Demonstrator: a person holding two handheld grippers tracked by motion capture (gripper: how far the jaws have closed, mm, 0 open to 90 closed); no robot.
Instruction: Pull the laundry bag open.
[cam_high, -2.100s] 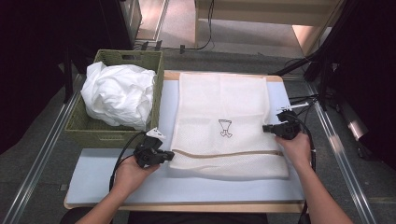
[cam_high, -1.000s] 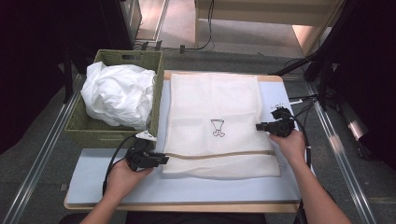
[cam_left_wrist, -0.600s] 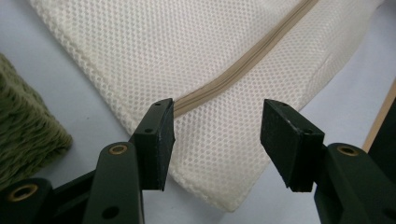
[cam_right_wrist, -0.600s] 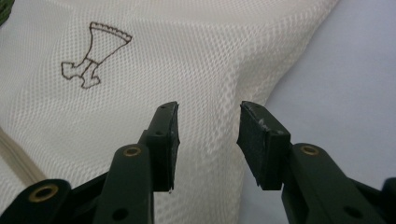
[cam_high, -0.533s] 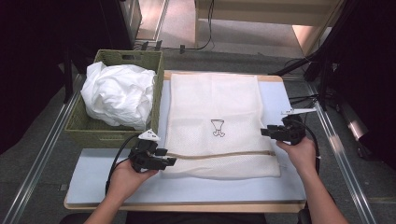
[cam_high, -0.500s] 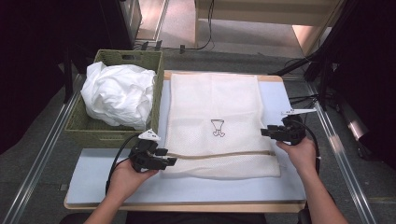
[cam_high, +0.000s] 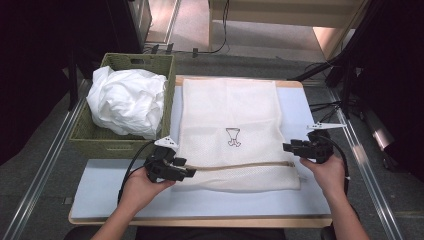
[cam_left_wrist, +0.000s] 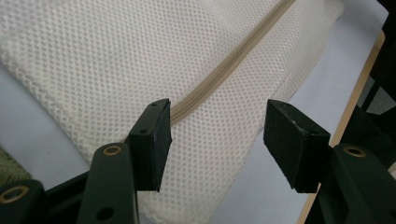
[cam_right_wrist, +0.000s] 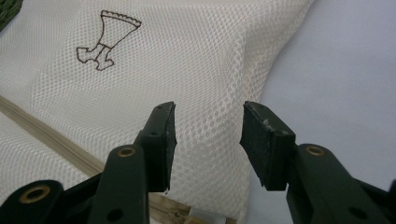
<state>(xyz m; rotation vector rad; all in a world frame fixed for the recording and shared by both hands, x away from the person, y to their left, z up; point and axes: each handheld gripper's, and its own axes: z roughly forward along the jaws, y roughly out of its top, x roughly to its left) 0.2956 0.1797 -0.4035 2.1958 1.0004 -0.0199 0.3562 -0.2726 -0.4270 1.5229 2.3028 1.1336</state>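
A white mesh laundry bag (cam_high: 230, 120) lies flat on the table, with a tan zipper (cam_high: 240, 166) across its near part and a small brown emblem (cam_high: 233, 137) in the middle. My left gripper (cam_high: 190, 172) sits at the zipper's left end. Its jaws have just been opening and now stand apart above the mesh (cam_left_wrist: 116, 56) and zipper (cam_left_wrist: 224, 72), pressing on nothing. My right gripper (cam_high: 287, 147) is at the bag's right edge. It too has just opened, and the bag's edge (cam_right_wrist: 219, 70) lies below the gap, untouched.
A green woven basket (cam_high: 137, 60) stands at the back left, holding a bundle of white cloth (cam_high: 127, 102). The bag rests on a pale blue mat (cam_high: 200, 200) on a wooden table. Dark cables and rails run along both sides.
Both grippers have opened and let go of the bag. The right hand has drawn back to the right, off the bag's edge. The left hand has barely shifted.
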